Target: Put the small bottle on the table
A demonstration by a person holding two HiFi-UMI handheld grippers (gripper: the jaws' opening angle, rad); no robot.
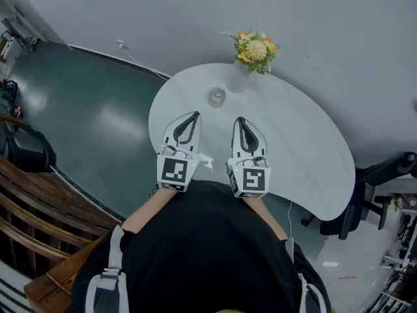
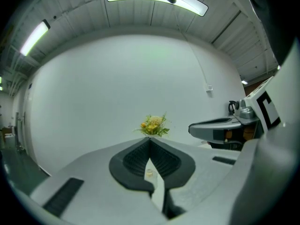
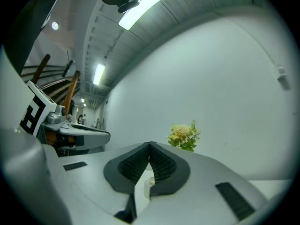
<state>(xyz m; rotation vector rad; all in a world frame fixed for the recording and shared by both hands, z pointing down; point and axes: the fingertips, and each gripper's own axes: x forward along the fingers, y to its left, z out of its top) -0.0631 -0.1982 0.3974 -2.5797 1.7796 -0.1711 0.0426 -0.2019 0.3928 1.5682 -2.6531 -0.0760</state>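
A small clear bottle (image 1: 217, 97) stands upright on the white oval table (image 1: 306, 149), just left of a pale vase (image 1: 239, 77) of yellow flowers (image 1: 255, 48). My left gripper (image 1: 194, 115) and right gripper (image 1: 240, 119) hover side by side over the table's near part, short of the bottle, both pointing level towards it. Both are shut with nothing between the jaws. In the left gripper view the bottle (image 2: 149, 173) shows small through the slit below the closed tips (image 2: 150, 139). The right gripper view shows the same bottle (image 3: 149, 185) beneath its closed tips (image 3: 150, 144).
A dark office chair (image 1: 384, 175) stands at the table's right end. Wooden slats (image 1: 39, 207) run along the left over a dark green floor (image 1: 98, 109). A grey wall (image 1: 326, 31) rises right behind the table.
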